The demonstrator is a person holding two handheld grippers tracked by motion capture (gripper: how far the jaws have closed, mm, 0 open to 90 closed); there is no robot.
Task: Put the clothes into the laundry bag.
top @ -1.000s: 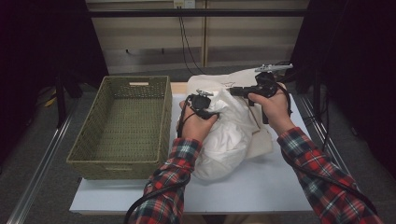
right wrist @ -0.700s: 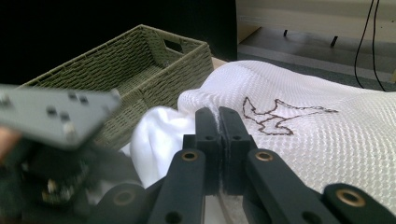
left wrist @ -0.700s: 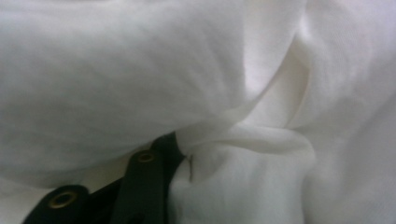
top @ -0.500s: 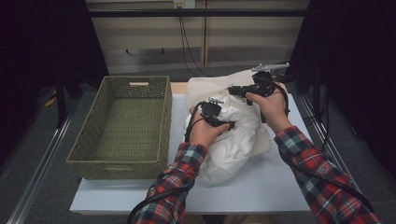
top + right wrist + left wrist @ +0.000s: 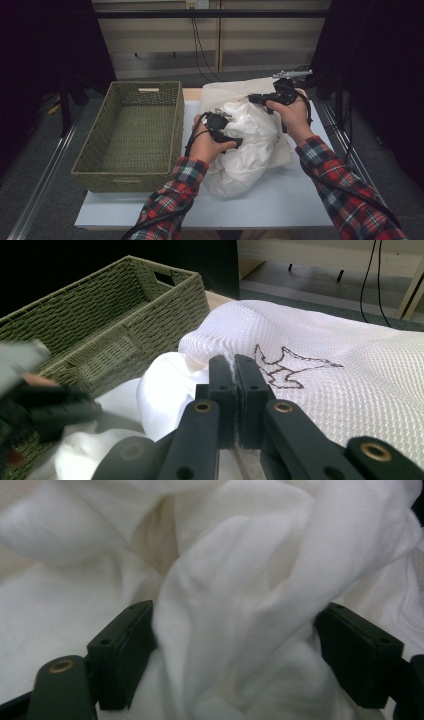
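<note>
While the white garment [image 5: 247, 145] bulges from the mesh laundry bag [image 5: 235, 90] mid-desk, right of the wicker basket [image 5: 135, 135], it could spill.

Left gripper [image 5: 235, 645], jaws just spreading, has released its fold.

Right gripper [image 5: 234, 390], clenched on mesh, could slip.

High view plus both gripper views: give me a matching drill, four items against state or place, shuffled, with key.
Items:
1. left gripper
2. right gripper
3. wicker basket
4. white cloth

States:
A. green, left side of the table, nothing in it
B. fingers shut on the edge of the mesh bag
C. fingers just been opening, a fold of cloth between them
D. bunched in front of the mesh bag

Pairs: 1-C, 2-B, 3-A, 4-D
</note>
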